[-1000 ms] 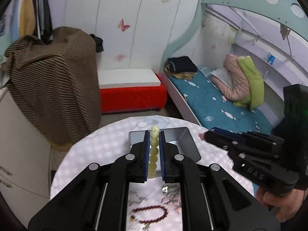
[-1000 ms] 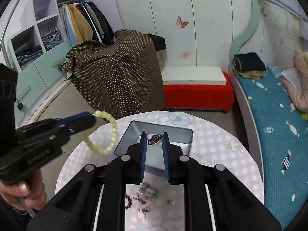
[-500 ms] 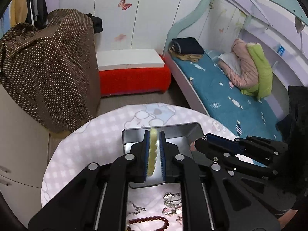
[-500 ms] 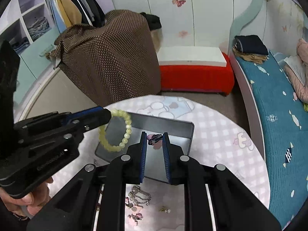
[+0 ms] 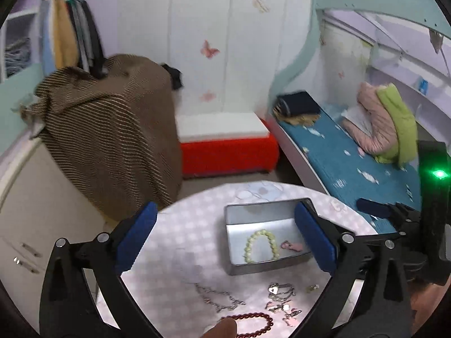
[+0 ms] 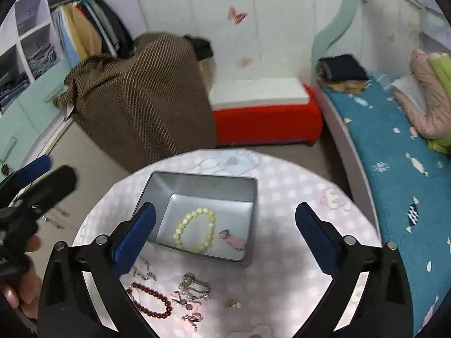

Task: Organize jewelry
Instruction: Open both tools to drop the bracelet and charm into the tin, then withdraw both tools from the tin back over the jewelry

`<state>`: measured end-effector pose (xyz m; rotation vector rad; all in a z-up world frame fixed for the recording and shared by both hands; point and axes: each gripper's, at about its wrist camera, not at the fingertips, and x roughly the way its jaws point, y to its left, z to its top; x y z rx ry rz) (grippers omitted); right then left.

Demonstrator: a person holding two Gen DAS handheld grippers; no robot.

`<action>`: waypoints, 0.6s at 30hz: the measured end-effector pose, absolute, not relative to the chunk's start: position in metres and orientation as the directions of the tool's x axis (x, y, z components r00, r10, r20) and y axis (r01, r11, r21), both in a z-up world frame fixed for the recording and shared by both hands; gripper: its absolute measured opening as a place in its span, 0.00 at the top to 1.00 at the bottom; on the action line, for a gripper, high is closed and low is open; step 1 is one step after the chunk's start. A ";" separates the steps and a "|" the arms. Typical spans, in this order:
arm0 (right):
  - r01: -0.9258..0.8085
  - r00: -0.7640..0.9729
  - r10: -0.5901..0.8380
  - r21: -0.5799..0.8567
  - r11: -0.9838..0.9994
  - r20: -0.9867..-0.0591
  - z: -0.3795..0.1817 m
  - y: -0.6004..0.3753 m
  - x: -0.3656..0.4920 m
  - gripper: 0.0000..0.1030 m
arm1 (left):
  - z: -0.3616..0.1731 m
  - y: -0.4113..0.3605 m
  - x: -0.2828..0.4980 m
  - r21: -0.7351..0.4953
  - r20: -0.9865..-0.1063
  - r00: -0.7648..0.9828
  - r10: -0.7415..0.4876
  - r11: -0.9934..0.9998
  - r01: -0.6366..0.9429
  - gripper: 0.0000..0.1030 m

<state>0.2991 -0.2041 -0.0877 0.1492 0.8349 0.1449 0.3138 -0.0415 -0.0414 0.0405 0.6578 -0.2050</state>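
Standing on a checkered round table (image 6: 282, 197) — bed (image 6: 394, 155) beside — both grippers gape, released.

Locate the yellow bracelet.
The yellow bracelet lies flat inside the tin on the round table, left of the pink clip, in both views.

A child's bedroom in a home. The landmark is the bed (image 6: 394, 152) with its teal printed mattress: folded clothes (image 6: 342, 67) lie at its far end, a red storage bench (image 6: 265, 118) stands just beside it, butterfly-stickered wardrobe doors (image 6: 239, 17) behind, open shelves of clothes (image 6: 33, 56) well apart.
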 end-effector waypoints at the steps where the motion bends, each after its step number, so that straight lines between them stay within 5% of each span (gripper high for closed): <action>1: -0.061 0.674 0.179 0.187 0.981 -0.717 -0.085 -0.206 0.295 0.07 | -0.038 -0.037 0.304 -0.025 -0.595 0.787 -0.164 0.982 0.186 0.05; 18: -0.042 0.860 0.108 0.141 0.989 -0.498 -0.011 -0.201 0.190 0.07 | 0.008 -0.001 0.197 0.003 -0.445 0.895 -0.015 1.000 0.018 0.05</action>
